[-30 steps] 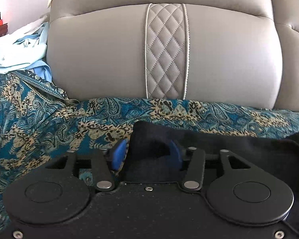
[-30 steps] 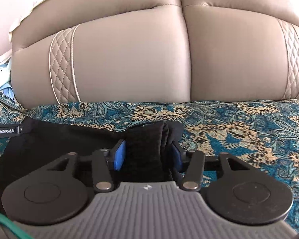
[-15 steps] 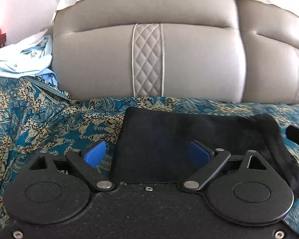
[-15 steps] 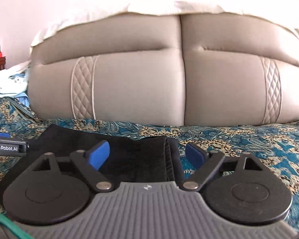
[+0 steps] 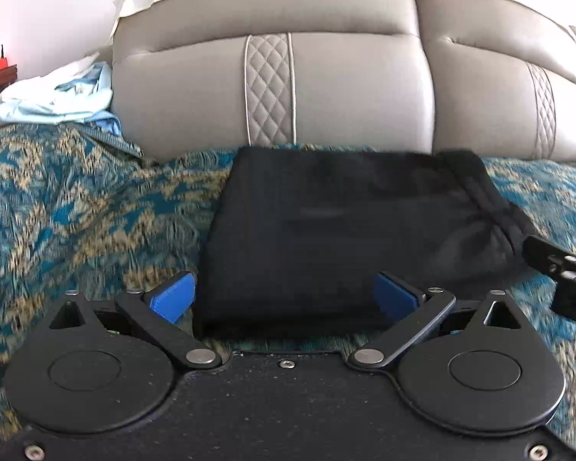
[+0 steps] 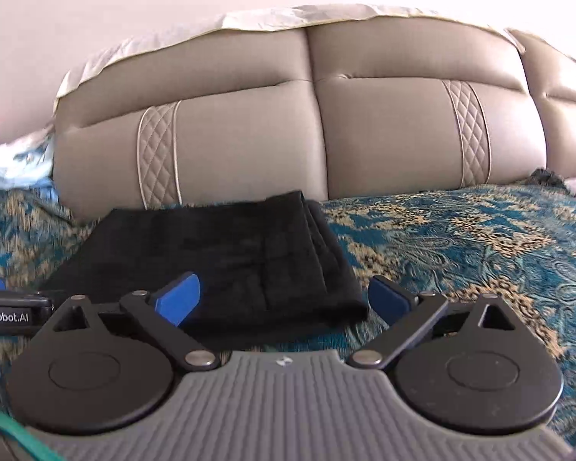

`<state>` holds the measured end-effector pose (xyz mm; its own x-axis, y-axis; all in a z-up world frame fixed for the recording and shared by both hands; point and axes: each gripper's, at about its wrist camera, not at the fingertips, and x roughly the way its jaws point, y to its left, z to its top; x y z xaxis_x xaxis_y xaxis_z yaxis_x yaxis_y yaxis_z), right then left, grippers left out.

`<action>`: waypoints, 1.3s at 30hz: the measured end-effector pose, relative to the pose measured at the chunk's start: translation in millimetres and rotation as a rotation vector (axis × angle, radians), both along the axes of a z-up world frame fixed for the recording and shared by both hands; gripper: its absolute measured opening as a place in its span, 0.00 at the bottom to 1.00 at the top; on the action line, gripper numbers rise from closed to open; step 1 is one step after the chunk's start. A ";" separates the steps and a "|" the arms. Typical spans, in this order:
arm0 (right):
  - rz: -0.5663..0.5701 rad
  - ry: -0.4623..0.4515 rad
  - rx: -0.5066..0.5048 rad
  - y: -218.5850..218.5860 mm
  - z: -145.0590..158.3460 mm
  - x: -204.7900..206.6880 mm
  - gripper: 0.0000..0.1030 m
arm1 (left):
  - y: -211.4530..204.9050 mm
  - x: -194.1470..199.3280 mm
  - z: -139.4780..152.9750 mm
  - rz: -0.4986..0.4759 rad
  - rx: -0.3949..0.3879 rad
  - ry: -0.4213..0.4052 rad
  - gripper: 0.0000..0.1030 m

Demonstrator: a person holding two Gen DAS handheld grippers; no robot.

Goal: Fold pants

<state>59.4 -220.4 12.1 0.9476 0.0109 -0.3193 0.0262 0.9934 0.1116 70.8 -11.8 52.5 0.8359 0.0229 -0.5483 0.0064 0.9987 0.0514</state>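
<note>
- Pants [image 5: 326, 230], black and folded into a flat rectangle, lie on the patterned blue cover [image 5: 76, 211] just before the grey headboard [image 5: 345, 88].
- Left gripper [image 5: 284, 299]: jaws opening, spread wide; the pants' near edge sits between the blue pads [image 5: 171, 299], untouched.
- Right gripper [image 6: 284, 299]: jaws opening too, wide apart at the pants' right corner, pinching nothing.
- Pale blue clothes [image 5: 57, 96] are heaped far left.
</note>
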 end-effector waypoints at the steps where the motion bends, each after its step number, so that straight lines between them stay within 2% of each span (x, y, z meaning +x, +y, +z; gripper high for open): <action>1: 0.007 -0.004 -0.027 3.6 -2.5 -4.8 1.00 | -0.9 -4.5 -3.2 -0.001 -0.003 0.004 0.98; 5: 0.031 -0.014 -0.091 14.5 -11.2 -17.6 1.00 | -4.0 -18.2 -15.5 -0.002 -0.010 0.014 0.98; 13: 0.027 0.029 -0.131 19.8 -29.6 -17.9 1.00 | -10.7 -22.0 -30.4 0.000 0.024 0.029 0.98; 21: 0.017 0.054 -0.123 21.7 -39.4 -10.2 1.00 | -5.5 -11.3 -40.0 0.027 0.000 0.066 0.99; 27: 0.029 0.062 -0.130 25.5 -46.3 -3.4 1.00 | -4.4 -7.6 -42.4 0.025 -0.010 0.060 0.99; 31: 0.033 0.061 -0.117 24.7 -46.7 -1.1 1.00 | 1.6 -2.7 -44.2 0.034 -0.045 0.064 1.00; 39: 0.050 0.065 -0.129 26.7 -47.9 0.9 1.00 | 4.2 0.1 -45.6 0.015 -0.037 0.058 1.00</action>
